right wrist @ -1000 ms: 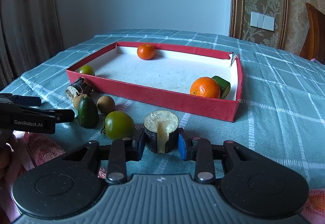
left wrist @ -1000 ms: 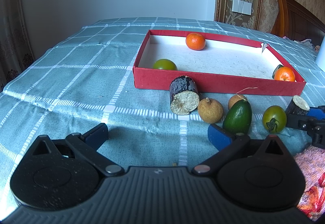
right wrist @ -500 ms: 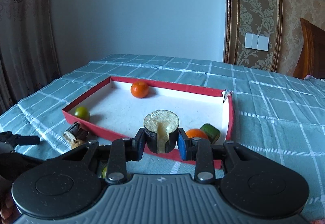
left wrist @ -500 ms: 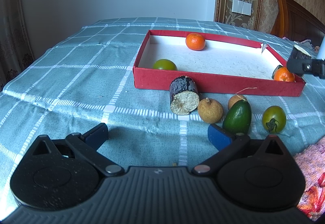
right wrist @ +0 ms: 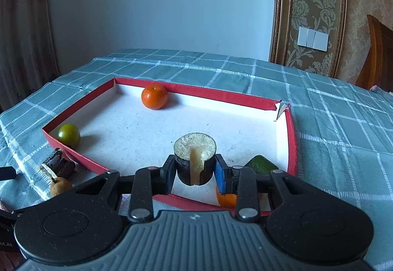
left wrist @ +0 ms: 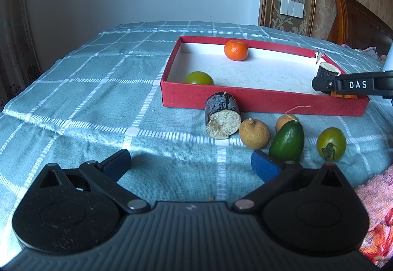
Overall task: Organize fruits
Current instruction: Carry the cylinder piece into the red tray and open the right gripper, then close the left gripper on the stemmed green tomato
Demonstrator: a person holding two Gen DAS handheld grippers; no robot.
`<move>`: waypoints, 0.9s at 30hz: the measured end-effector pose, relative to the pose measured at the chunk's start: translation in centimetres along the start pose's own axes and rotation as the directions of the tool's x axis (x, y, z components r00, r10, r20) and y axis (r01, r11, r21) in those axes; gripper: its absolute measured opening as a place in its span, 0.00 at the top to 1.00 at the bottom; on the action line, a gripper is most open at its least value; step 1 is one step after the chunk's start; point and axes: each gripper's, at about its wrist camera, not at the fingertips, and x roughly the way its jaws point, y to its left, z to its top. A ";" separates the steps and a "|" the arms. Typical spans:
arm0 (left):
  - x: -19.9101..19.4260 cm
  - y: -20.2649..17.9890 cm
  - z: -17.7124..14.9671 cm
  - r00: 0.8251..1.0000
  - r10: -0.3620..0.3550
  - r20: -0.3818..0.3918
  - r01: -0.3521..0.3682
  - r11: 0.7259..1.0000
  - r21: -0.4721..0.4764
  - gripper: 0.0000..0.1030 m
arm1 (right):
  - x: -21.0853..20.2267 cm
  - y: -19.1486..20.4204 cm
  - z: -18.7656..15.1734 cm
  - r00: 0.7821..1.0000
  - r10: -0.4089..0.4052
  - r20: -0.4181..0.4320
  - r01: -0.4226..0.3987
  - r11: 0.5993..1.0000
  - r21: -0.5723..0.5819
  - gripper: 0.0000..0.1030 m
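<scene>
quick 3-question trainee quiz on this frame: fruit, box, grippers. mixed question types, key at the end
1. True or false: the right gripper holds a dark sugarcane piece above the red box.
2. How many fruits lie on the cloth outside the box in the left wrist view, not counting the sugarcane piece there?
3. The left gripper is: A) open and empty, B) shut on the avocado.

Key: 1 true; 2 four; 3 A.
</scene>
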 end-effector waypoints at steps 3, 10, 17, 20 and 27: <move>0.0 0.0 0.0 1.000 0.000 0.000 0.000 1.000 0.000 0.00 | 0.2 0.1 -0.1 1.000 0.008 -0.002 -0.008 1.000 0.003 0.69; 0.0 0.0 0.0 1.000 0.000 0.000 0.000 1.000 0.000 0.00 | -0.4 0.0 -0.4 1.000 0.004 0.022 -0.004 1.000 0.006 0.56; 0.0 0.0 0.0 1.000 -0.001 0.001 0.001 1.000 0.000 0.00 | -4.9 -2.2 -1.6 0.992 0.008 0.124 -0.021 0.994 0.108 0.41; 0.0 0.0 0.0 1.000 -0.002 0.002 0.002 1.000 -0.003 0.00 | -7.0 -4.2 -3.1 0.989 0.007 0.147 -0.034 0.982 0.185 0.39; -0.7 0.4 -0.1 0.998 -0.023 0.052 0.025 0.999 -0.037 0.00 | -8.6 -7.5 -6.6 0.991 -0.048 0.128 0.008 0.956 0.293 0.39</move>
